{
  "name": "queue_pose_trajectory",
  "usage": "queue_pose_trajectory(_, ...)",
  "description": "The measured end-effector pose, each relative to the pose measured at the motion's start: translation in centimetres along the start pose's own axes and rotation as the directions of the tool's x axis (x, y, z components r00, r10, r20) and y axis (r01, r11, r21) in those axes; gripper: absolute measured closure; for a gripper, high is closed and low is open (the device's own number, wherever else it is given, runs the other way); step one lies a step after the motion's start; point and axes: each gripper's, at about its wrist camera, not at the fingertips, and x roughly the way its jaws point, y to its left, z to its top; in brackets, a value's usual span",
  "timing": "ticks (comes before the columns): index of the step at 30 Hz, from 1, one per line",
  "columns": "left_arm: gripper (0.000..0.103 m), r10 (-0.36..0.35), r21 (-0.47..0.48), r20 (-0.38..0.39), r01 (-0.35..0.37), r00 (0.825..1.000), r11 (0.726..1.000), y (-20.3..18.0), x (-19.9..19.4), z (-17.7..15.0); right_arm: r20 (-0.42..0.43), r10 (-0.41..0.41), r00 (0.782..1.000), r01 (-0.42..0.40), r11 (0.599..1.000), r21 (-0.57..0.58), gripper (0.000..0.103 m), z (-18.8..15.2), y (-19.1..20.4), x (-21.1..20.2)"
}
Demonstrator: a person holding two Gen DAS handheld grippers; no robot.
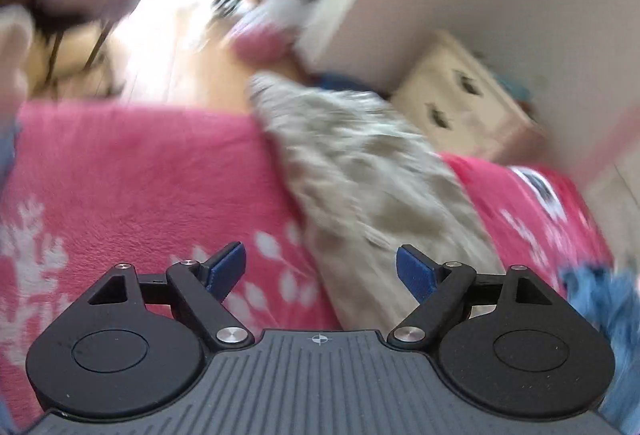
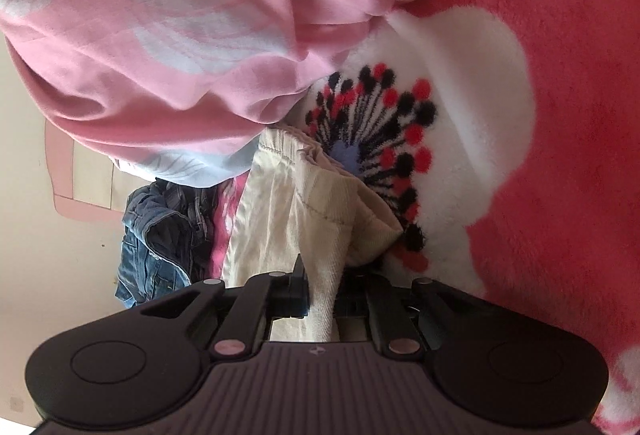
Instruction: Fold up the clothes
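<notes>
No writing or brand can be read in either view. A pink blanket (image 2: 560,115) with white flowers covers the bed and carries 3 garments: cream trousers (image 2: 288,203), a pink shirt (image 2: 180,35) bunched above them, and a blue denim piece (image 2: 156,235) beside the trousers at the blanket's edge. The right gripper (image 2: 320,299) is clamped on a fold of the trousers. The left gripper (image 1: 320,271) hangs with its fingers spread apart over the blanket, empty. Past the blanket stand a wood floor (image 1: 176,47) and a pale drawer chest (image 1: 460,99) against a white wall.
</notes>
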Motion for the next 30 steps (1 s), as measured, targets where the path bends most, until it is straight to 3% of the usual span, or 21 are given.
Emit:
queue_pose_trajectory(4, 0.020, -0.049, -0.090, -0.063, 0.043, 0.997, 0.995, 0.9, 2.5, 1.2, -0.015, 0.031, 0.999, -0.031, 0.999, 0.020, 0.091, 0.2, -0.1, 0.4)
queue_pose_trajectory(8, 0.018, -0.057, -0.042, -0.087, 0.054, 0.995, 0.998, 0.1, 3.7, 1.2, -0.023, 0.045, 0.999, -0.044, 0.998, 0.037, 0.091, 0.2, 0.0, 0.8)
queue_pose_trajectory(13, 0.025, -0.014, 0.057, -0.106, 0.020, 0.994, 0.998, -1.2, 4.3, 1.2, 0.036, -0.032, 0.999, 0.039, 0.976, -0.213, 0.096, -1.1, 4.4, -0.3)
queue_pose_trajectory(16, 0.036, 0.036, 0.138, -0.100, -0.022, 0.994, 0.990, -2.0, 4.5, 0.9, 0.064, 0.007, 0.998, 0.022, 0.896, -0.443, 0.096, -3.1, 8.9, -1.7)
queue_pose_trajectory(20, 0.045, 0.062, 0.203, -0.082, -0.045, 0.995, 0.978, -2.7, 4.6, 0.4, 0.083, 0.092, 0.992, -0.009, 0.717, -0.697, 0.096, -6.1, 14.8, -3.3)
queue_pose_trajectory(21, 0.049, 0.068, 0.217, -0.077, -0.050, 0.995, 0.975, -2.8, 4.6, 0.3, 0.084, 0.119, 0.989, -0.022, 0.690, -0.723, 0.096, -6.5, 15.8, -3.7)
queue_pose_trajectory(26, 0.072, 0.070, 0.265, -0.057, -0.053, 0.996, 0.963, -3.6, 4.4, -0.4, 0.098, 0.258, 0.961, -0.085, 0.615, -0.784, 0.097, -7.2, 19.6, -6.5)
queue_pose_trajectory(30, 0.089, 0.065, 0.289, -0.034, -0.053, 0.997, 0.956, -4.3, 3.9, -0.9, 0.129, 0.316, 0.940, -0.080, 0.573, -0.816, 0.097, -6.5, 21.8, -7.7)
